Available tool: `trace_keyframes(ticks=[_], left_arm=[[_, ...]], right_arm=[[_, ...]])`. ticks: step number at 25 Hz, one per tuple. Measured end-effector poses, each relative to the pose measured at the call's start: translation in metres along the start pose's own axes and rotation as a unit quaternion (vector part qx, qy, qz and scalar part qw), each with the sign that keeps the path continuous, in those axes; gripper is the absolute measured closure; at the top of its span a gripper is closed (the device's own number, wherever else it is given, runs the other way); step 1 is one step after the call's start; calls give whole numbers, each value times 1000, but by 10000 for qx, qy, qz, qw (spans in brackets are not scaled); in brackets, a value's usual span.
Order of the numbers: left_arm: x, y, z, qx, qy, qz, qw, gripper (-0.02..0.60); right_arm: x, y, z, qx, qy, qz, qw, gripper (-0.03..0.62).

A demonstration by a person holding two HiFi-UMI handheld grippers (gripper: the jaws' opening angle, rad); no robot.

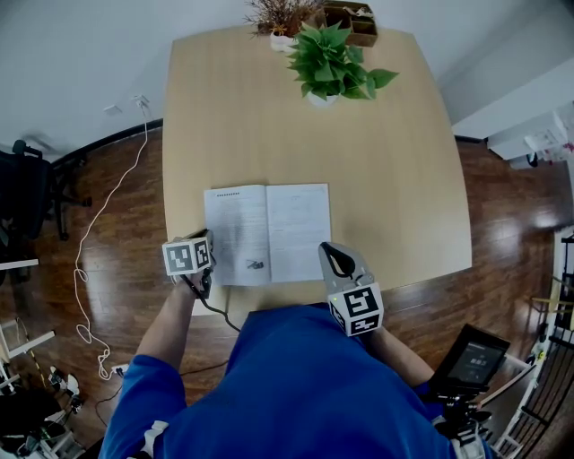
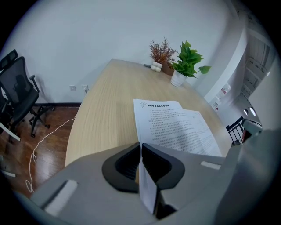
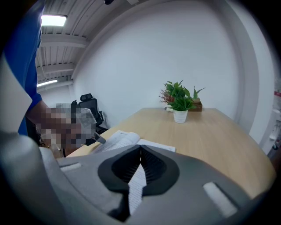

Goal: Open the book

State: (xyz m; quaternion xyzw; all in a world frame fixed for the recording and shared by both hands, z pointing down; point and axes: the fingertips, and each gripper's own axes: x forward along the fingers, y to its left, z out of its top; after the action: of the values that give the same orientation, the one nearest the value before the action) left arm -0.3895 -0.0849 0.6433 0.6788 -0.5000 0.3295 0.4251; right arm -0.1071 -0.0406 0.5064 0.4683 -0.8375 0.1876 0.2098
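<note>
Task looks basically done: book (image 1: 267,233) lies spread flat on desk (image 1: 269,108), both pages face up. Left gripper (image 2: 140,148): jaws shut on a leaf of the book at its left edge, w/ the rest spreading ahead & right of them. Right gripper (image 3: 140,151): jaws pinch a printed leaf at the right edge. Prob. left to do: release both, pull back.

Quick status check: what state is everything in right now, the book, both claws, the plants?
book: open, lying on the table.
left claw: shut on a sheet at the book's left edge.
right claw: shut on a printed page at the book's right edge.
green plant: upright at the table's far end.
dried plant: upright.
</note>
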Motion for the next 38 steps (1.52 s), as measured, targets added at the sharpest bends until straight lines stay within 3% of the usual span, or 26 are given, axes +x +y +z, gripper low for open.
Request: trace_keyframes(ticks=[26,38], left_arm=[[11,1,-7,826,367,574,9943,528],[3,8,-7,591,173,537,9967,462]], right_arm=[[0,0,-3,27,44,22,10000,591],[1,3,1,-1,-13,72,10000,591]])
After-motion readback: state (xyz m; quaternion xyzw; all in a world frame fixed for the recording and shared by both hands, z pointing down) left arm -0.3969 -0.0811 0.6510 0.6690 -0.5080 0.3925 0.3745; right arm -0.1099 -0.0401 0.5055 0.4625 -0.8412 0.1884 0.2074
